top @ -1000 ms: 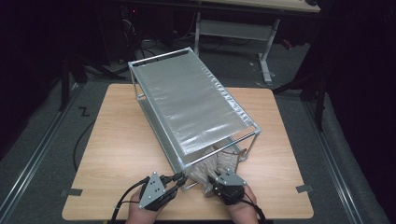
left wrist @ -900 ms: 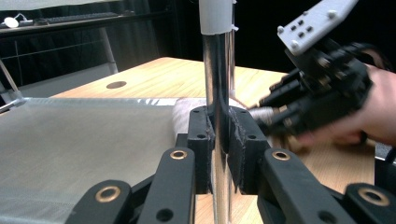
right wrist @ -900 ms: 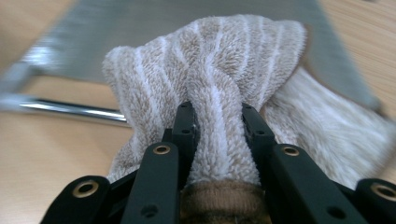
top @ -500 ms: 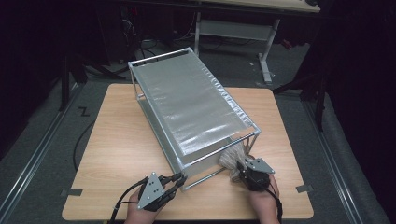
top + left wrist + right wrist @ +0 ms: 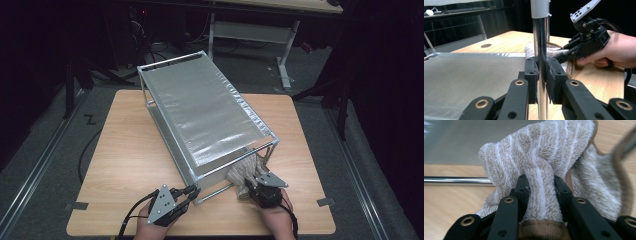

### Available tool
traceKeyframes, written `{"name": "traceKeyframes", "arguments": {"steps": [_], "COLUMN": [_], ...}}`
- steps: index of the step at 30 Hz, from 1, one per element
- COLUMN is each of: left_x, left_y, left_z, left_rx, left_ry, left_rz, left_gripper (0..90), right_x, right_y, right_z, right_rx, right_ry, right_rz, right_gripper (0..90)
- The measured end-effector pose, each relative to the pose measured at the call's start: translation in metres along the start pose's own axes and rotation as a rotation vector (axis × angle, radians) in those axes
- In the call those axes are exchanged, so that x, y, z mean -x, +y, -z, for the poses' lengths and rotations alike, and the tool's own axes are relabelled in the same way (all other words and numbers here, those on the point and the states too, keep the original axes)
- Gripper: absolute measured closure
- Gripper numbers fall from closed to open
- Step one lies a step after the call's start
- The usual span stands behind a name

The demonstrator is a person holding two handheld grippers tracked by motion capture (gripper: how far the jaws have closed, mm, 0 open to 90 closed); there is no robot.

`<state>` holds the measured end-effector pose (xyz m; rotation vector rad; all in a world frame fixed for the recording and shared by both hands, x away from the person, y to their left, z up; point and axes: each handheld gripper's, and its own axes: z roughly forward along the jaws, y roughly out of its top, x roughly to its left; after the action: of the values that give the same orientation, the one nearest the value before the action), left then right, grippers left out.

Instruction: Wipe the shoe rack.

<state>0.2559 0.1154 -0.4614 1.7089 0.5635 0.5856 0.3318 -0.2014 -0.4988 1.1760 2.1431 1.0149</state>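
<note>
A metal-framed rack [image 5: 200, 105] with silver fabric shelves stands slantwise on the wooden table [image 5: 125, 150]. My left gripper [image 5: 191, 191] is at the rack's near corner, its jaws shut on the upright chrome post [image 5: 540, 37], as the left gripper view [image 5: 541, 72] shows close up. A beige towel with white stripes [image 5: 242, 172] lies bunched at the rack's near right end, partly under the top shelf. My right gripper [image 5: 255, 186] is shut on a fold of this towel [image 5: 541, 152], pads pressed into the pile [image 5: 540, 185]. The left gripper view shows the right gripper [image 5: 564, 56] against the towel [image 5: 554, 51].
A chrome rail [image 5: 454, 180] of the rack lies low on the table just beyond the towel. The table's front edge runs close under both hands. A white desk frame [image 5: 250, 30] and cables stand on the floor behind the table.
My right gripper has shifted rightward along the front of the rack with the towel in its jaws. The left gripper has stayed on the post.
</note>
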Motion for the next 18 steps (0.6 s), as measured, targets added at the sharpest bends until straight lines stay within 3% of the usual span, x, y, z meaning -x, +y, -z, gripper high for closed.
{"name": "traceKeyframes", "arguments": {"steps": [7,18], "left_x": [0.0,0.0], "left_y": [0.0,0.0], "left_z": [0.0,-0.001], "left_rx": [0.001,0.002], "left_ry": [-0.003,-0.004], "left_rz": [0.006,0.013], "left_gripper": [79.8,79.9], "right_x": [-0.028,-0.09], "right_y": [0.003,0.007], "right_z": [0.0,0.002], "right_rx": [0.002,0.006], "right_ry": [0.084,0.232], "right_rz": [0.074,0.222], "right_gripper": [70.1,69.9]}}
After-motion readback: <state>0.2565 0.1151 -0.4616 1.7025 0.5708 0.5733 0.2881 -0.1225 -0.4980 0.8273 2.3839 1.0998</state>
